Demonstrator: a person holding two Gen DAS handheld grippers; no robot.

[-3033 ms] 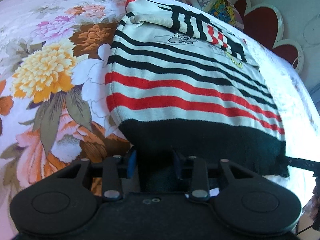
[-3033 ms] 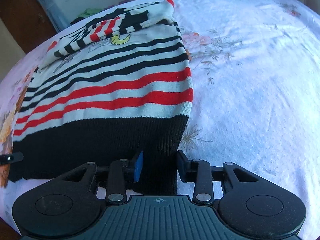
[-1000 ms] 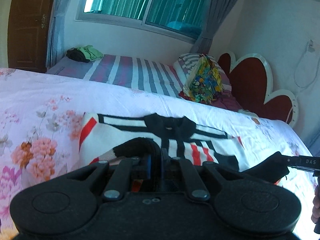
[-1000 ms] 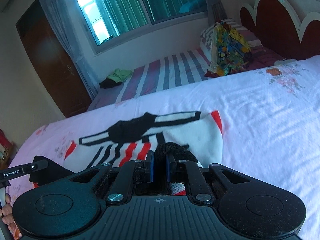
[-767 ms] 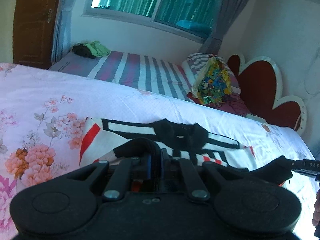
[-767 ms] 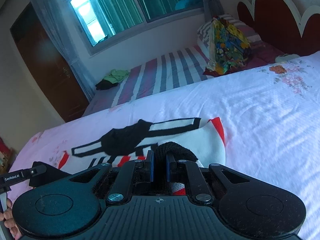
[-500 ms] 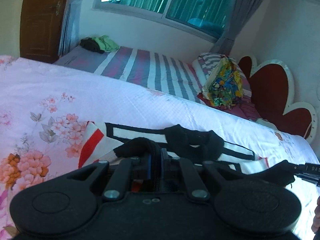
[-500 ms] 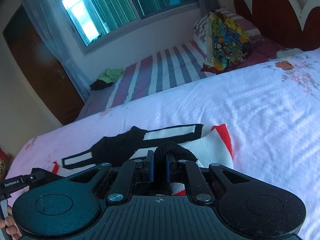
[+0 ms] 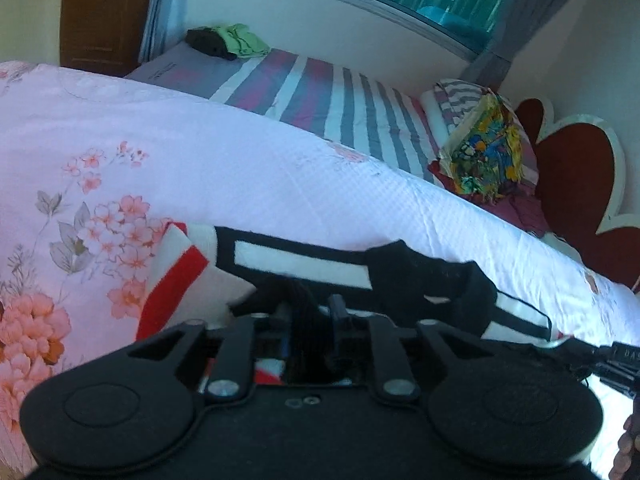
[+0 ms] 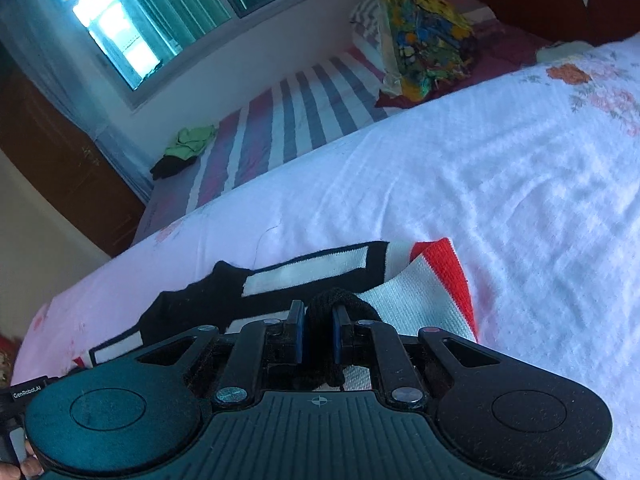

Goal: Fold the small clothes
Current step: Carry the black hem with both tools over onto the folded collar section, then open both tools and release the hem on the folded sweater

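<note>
the left gripper [image 9: 312, 316] has just been opening around the black hem; the right gripper [image 10: 318, 334] pinches it; the striped sweater [image 10: 420, 288] lies crosswise on the bed [image 10: 500, 208].

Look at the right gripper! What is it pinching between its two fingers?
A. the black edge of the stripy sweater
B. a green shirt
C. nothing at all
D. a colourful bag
A: the right gripper has a bunched black fold of the stripy sweater squeezed between its two blue pads, while the green clothes and the colourful bag lie far off on the other bed.
</note>
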